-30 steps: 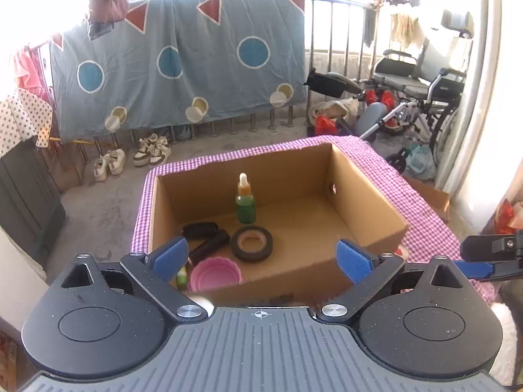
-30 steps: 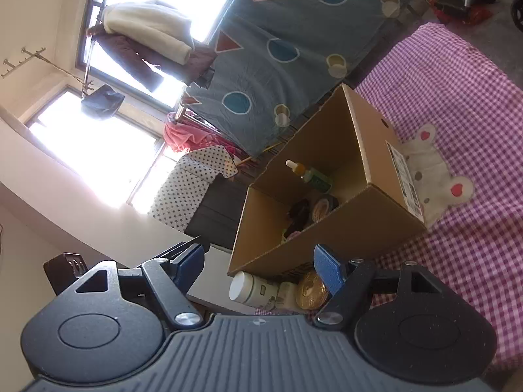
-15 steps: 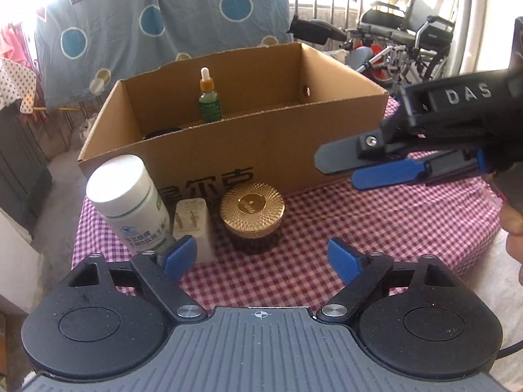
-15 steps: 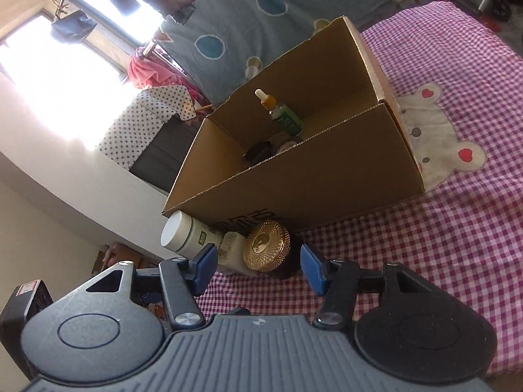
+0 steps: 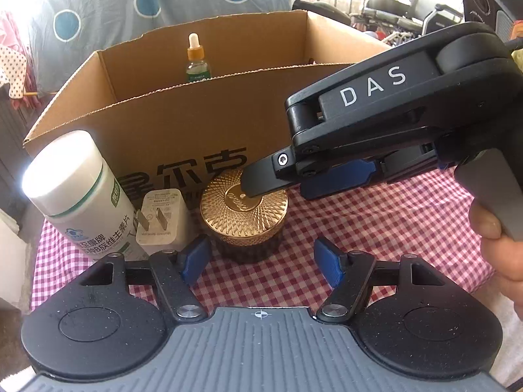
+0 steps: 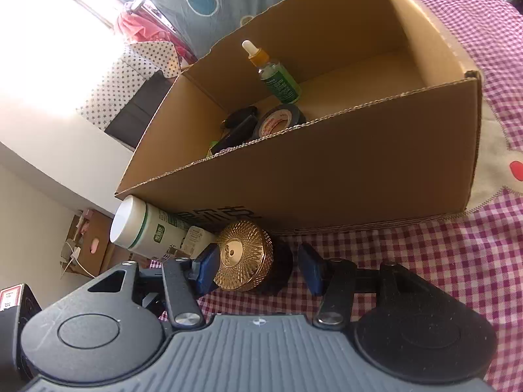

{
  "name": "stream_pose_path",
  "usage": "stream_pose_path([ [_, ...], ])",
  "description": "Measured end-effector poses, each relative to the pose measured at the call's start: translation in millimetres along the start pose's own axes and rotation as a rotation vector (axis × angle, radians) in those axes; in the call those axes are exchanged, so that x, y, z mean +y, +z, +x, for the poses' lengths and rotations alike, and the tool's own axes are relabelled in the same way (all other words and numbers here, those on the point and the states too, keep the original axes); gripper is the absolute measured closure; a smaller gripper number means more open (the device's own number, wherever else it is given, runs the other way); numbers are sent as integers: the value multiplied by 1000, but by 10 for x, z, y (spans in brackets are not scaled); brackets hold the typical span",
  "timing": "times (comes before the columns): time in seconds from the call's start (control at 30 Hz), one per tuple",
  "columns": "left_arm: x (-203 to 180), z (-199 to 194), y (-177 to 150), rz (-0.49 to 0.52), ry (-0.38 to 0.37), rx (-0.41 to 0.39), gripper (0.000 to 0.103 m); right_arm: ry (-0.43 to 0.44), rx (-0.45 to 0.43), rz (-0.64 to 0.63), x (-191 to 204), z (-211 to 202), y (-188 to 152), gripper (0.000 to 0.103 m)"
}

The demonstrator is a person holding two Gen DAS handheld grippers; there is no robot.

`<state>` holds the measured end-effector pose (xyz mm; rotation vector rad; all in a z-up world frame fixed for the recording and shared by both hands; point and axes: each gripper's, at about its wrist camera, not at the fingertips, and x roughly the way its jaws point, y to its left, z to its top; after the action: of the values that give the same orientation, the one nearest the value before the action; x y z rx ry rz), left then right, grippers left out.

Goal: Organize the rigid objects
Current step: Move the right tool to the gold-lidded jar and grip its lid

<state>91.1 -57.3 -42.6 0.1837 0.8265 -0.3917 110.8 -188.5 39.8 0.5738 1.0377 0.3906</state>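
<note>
Closing in on the gold-lidded jar (image 6: 245, 261), the right tool (image 6: 258, 269) straddles it, pads not pressing yet. The left tool (image 5: 261, 258) is narrowing too, nothing between its pads, jar just ahead. Jar, white charger (image 5: 163, 215) and white pill bottle (image 5: 81, 196) line up against the cardboard box (image 5: 196, 124) on the checkered table (image 5: 376, 222), probably queued for packing. Only the right view shows the tape roll (image 6: 281, 119) inside beside the dropper bottle (image 6: 278, 78).
</note>
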Motion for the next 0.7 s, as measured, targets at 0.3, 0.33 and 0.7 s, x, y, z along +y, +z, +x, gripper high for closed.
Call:
stream_pose_path([
  [0.3,-55,3,10,20,-72,-25,30,5,36,-24,38,16,16,46],
  [0.33,-90,-11,6,30,-79,-28,30,0,36,-22,23,-14,12,46],
  [0.7,-579,-139,-34,141,-223,-47,30,-60,-21,68,-326,-578,-242,47],
])
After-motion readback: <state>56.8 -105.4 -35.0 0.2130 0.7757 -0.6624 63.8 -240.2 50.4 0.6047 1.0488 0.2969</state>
